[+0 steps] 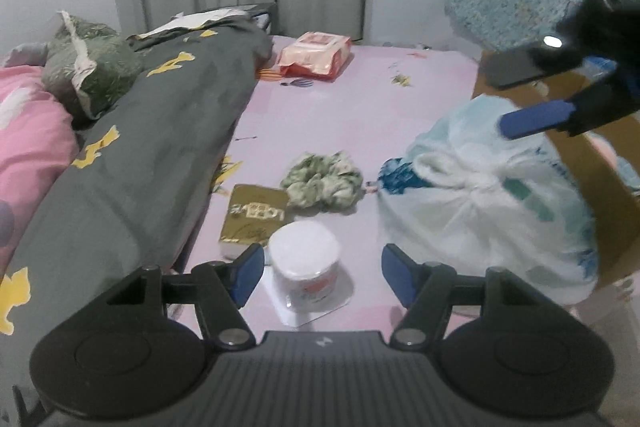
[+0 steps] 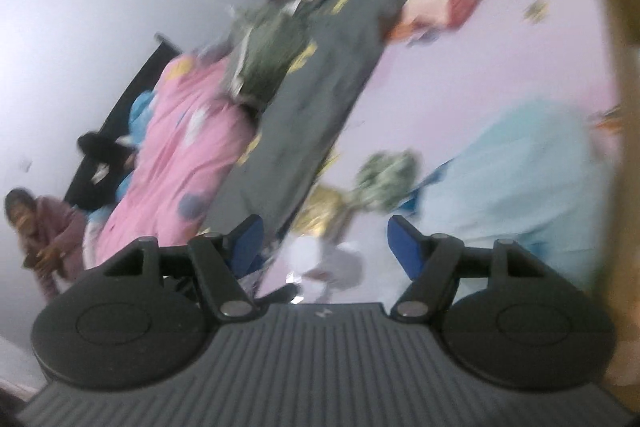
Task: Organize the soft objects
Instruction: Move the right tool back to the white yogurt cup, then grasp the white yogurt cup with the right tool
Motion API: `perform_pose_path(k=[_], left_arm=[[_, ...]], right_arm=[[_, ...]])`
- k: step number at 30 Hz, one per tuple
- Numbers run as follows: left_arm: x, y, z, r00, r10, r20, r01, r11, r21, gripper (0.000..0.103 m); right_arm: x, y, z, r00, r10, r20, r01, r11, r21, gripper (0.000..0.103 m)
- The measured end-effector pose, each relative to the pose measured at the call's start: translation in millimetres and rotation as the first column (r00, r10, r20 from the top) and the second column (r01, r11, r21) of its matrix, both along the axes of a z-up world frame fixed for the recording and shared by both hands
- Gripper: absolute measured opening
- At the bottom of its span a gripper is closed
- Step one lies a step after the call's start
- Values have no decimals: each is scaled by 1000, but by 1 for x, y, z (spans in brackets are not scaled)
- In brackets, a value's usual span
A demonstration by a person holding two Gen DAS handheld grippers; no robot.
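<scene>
**Both claws spread over a cluttered pink bed**

While its two blue pads stand apart with nothing pinched between them, the left gripper (image 1: 323, 271) hangs low at the bottom centre of its view, angled down at the pink sheet (image 1: 360, 99). Just past the pads sits one white tub (image 1: 305, 263); left of it lies one gold packet (image 1: 254, 214) whose upside-down lettering I cannot read with certainty. Above the tub, mid-frame, rests one green patterned scrunchie (image 1: 323, 183). To the right, one knotted white plastic bag (image 1: 480, 203) of soft items leans against one cardboard box (image 1: 612, 195). One red-and-white pack (image 1: 316, 55) lies at upper centre; its print is too small to read. One grey quilt (image 1: 140, 147) with yellow figures runs down the left side, one pink quilt (image 1: 28, 131) beyond it.

The right gripper (image 1: 532, 117) enters at the upper right, above the bag, pads spread and empty. Its own view is tilted and blurred.
</scene>
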State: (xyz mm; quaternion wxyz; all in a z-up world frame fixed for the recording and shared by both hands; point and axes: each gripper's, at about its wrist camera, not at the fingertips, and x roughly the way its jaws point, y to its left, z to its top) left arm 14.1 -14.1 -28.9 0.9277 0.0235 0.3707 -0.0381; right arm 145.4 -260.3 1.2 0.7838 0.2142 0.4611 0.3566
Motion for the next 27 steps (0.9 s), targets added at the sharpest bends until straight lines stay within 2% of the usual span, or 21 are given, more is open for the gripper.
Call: perform_pose_path(k=[4, 8, 14, 18, 20, 22, 25, 27], left_arm=[[1, 1, -12, 1000, 16, -6, -15, 999, 47, 65], [1, 12, -25, 999, 26, -45, -26, 1000, 6, 65], [-4, 34, -43, 992, 75, -97, -83, 993, -80, 60], [-11, 40, -46, 991, 84, -101, -95, 989, -113, 59], [-13, 42, -46, 992, 80, -95, -91, 989, -116, 59], [-17, 42, -45, 993, 75, -89, -85, 989, -121, 59], [-26, 43, -39, 995, 73, -73, -82, 989, -122, 59], [-30, 43, -36, 995, 78, -63, -85, 989, -118, 60]], right_arm=[[9, 47, -14, 995, 88, -50, -88, 996, -1, 69], [17, 100, -26, 980, 190, -64, -196, 975, -108, 69], [30, 167, -57, 938, 334, -87, -344, 882, -322, 73], [34, 188, -79, 920, 370, -126, -389, 837, -384, 70], [35, 190, -86, 918, 373, -136, -396, 834, -385, 59], [38, 187, -86, 917, 372, -141, -398, 849, -348, 59], [54, 171, -98, 902, 343, -261, -387, 912, -139, 56], [64, 166, -109, 877, 340, -340, -369, 929, -23, 56]])
